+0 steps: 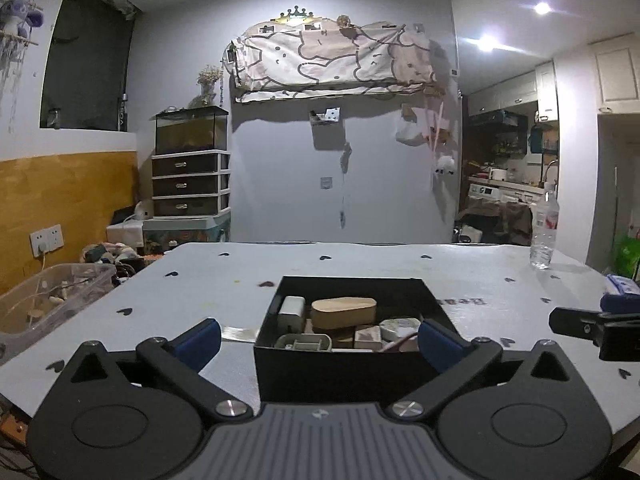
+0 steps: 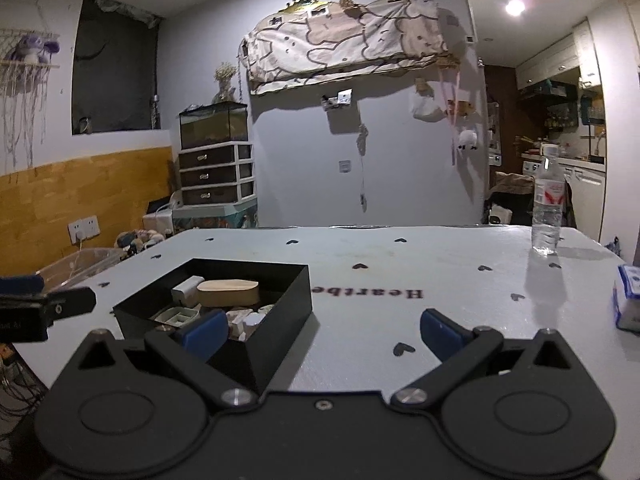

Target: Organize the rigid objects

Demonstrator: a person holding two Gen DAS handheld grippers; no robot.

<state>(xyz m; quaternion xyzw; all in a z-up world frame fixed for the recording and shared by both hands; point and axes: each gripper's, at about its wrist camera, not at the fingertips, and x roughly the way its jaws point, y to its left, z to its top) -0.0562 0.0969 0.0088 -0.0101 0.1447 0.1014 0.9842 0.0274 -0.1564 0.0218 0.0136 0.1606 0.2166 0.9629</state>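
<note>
A black open box stands on the pale table, holding a tan oval wooden case, a white charger and several small white items. My left gripper is open and empty, its blue fingertips either side of the box's near wall. In the right wrist view the same box lies to the left with the wooden case inside. My right gripper is open and empty above bare table, its left fingertip in front of the box's near corner.
A water bottle stands at the far right of the table, also in the right wrist view. A blue-and-white box lies at the right edge. A clear plastic bin sits off the table's left side.
</note>
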